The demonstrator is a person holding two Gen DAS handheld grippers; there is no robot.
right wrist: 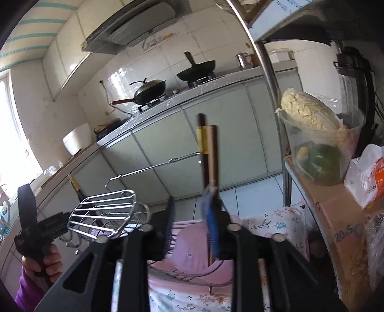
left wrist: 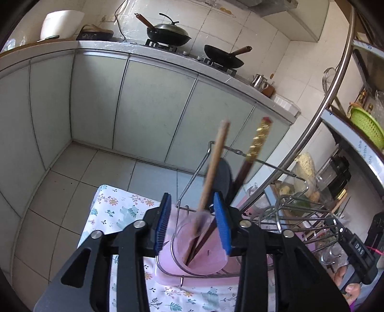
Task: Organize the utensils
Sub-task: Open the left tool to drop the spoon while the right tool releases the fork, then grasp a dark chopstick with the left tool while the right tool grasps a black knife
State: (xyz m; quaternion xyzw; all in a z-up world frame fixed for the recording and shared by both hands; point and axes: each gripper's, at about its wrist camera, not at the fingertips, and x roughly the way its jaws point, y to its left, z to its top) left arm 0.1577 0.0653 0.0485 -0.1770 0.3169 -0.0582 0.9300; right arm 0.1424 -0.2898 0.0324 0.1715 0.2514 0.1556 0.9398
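Black left gripper point(left wrist: 192, 224), blue ribbed jaws, silver screws; purple sleeve point(right wrist: 26, 291)

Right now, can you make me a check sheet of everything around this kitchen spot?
Surface: table under a flowery cloth.
Job's things: light wooden chopstick and dark gold-banded chopstick standing in the pink holder, inside the wire rack.
Clutter: metal hook rack; cabbage in a plastic tub.
Grippers: left tool open, chopsticks between its fingers; right tool open, chopsticks beside one finger.
Cables: black cord on the wall.
Surroundings: lidded wok and open wok on the stove.
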